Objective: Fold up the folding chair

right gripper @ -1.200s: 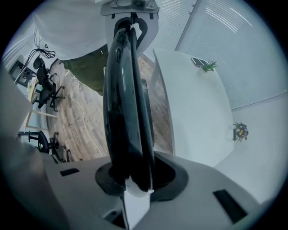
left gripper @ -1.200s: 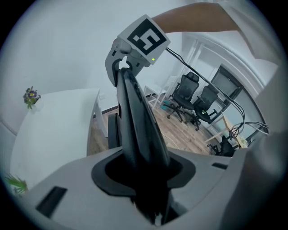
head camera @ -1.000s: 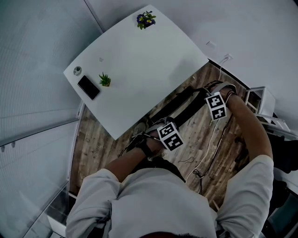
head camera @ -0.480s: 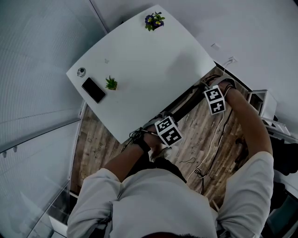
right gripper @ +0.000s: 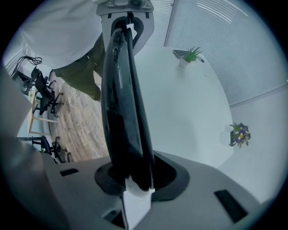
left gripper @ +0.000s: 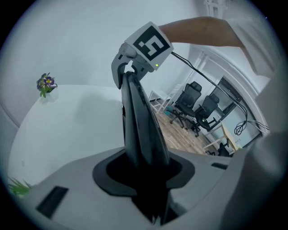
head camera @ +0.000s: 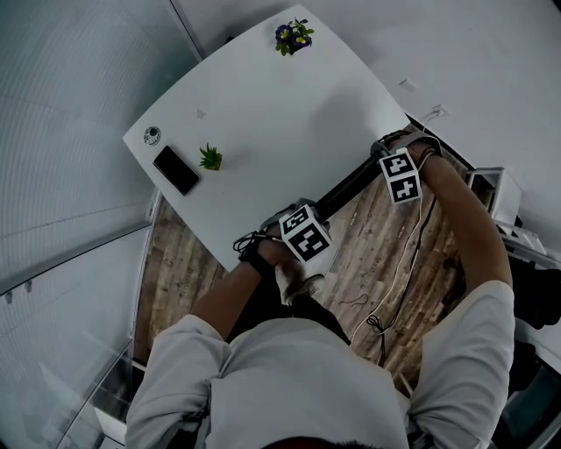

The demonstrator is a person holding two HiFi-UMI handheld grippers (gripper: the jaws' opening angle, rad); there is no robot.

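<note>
The black folding chair (head camera: pixel 348 185) shows edge-on as a thin dark bar along the white table's (head camera: pixel 263 114) near edge. My left gripper (head camera: pixel 302 235) is shut on its lower end and my right gripper (head camera: pixel 399 175) on its upper end. In the left gripper view the chair's flat black edge (left gripper: pixel 139 130) rises out of the left gripper (left gripper: pixel 146 179) to the right gripper's marker cube (left gripper: pixel 148 42). The right gripper view has the chair (right gripper: pixel 123 99) clamped in the right gripper (right gripper: pixel 131 177) and running up to the left gripper (right gripper: pixel 126 11).
On the table lie a black phone (head camera: pixel 175 169), a small green plant (head camera: pixel 209 158), a purple flower pot (head camera: pixel 294 37) and a small round object (head camera: pixel 152 134). Cables (head camera: pixel 399 281) trail over the wooden floor. A white shelf unit (head camera: pixel 498 195) stands at the right. Office chairs (left gripper: pixel 198 105) stand farther off.
Both grippers have moved with the chair toward the table's edge. The chair showed as a broader dark shape before and is a thin bar now.
</note>
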